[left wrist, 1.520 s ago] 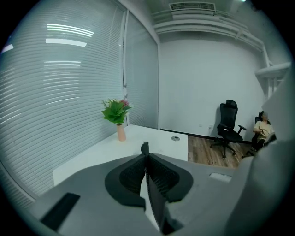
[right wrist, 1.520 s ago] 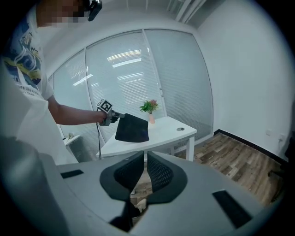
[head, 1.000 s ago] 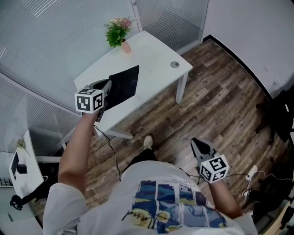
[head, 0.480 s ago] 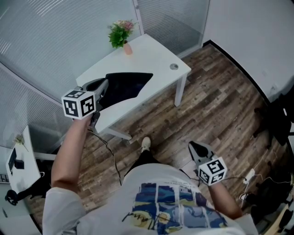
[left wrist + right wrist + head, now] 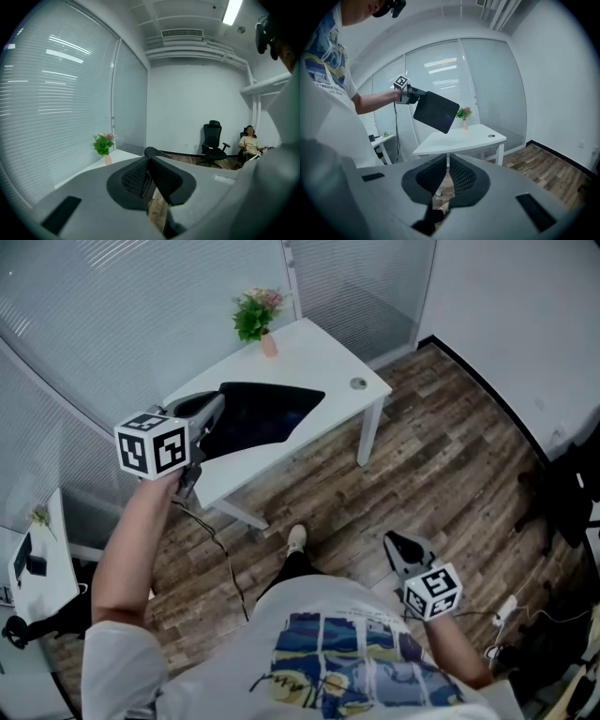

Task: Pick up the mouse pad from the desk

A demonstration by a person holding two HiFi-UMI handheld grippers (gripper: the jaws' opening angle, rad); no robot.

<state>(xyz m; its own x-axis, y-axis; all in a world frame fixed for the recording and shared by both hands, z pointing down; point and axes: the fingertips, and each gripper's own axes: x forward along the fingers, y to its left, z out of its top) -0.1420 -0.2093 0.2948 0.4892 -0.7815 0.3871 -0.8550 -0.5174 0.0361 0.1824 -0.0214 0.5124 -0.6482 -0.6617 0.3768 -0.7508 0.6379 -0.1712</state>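
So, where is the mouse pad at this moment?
The mouse pad is upper left in the head view, clamped in the left hand-held gripper; the right gripper view shows it in the air above the white desk.

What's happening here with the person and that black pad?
A person is working two handheld tongs. The left tongs are shut on one edge of the black mouse pad and hold it in the air, tilted, clear of the white desk. The right tongs hang low by the person's side, shut, with nothing between them. A small potted plant stands on the desk.
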